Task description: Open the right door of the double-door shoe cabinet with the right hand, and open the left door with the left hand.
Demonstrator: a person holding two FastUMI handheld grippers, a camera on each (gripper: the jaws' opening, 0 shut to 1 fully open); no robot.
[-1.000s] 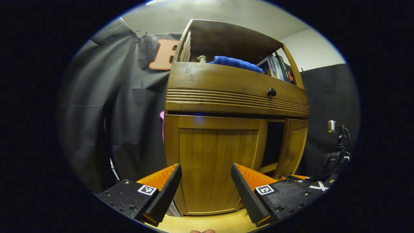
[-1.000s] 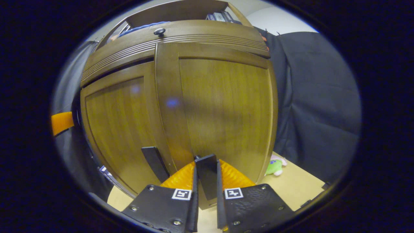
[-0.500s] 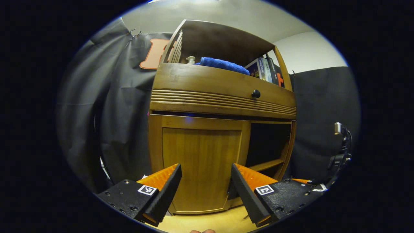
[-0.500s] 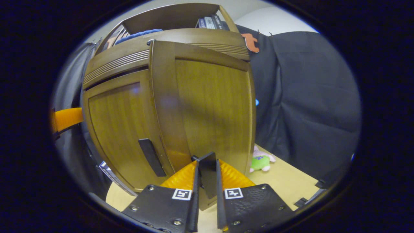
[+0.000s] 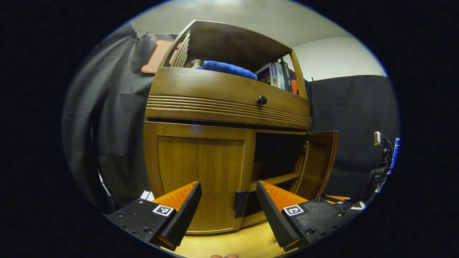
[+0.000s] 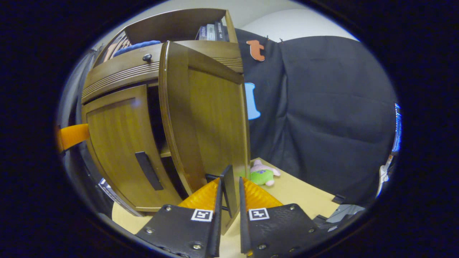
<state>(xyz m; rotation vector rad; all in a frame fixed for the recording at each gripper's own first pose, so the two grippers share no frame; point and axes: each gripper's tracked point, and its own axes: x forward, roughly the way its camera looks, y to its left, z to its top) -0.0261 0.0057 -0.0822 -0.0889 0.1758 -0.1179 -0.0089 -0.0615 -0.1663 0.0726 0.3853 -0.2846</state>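
Right door [image 6: 215, 118] swung well open, right claw [image 6: 228, 186] clamped on its handle [image 6: 228, 190]. Left door [image 5: 199, 179] shut; left claw [image 5: 228, 200] spread, handle [image 5: 240, 204] at 12 o'clock, not yet gripped.

Brown wooden right door [image 6: 211, 118] swung wide; left door [image 5: 200, 172] seemingly closed.

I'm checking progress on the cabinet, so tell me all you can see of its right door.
The right door is a brown wooden panel with a raised frame, standing upright and swung well open from the cabinet, baring a dark inside with a shelf. Its flat dark handle sits low near the free edge, clamped between the right gripper's fingers. The left gripper view shows its inner face.
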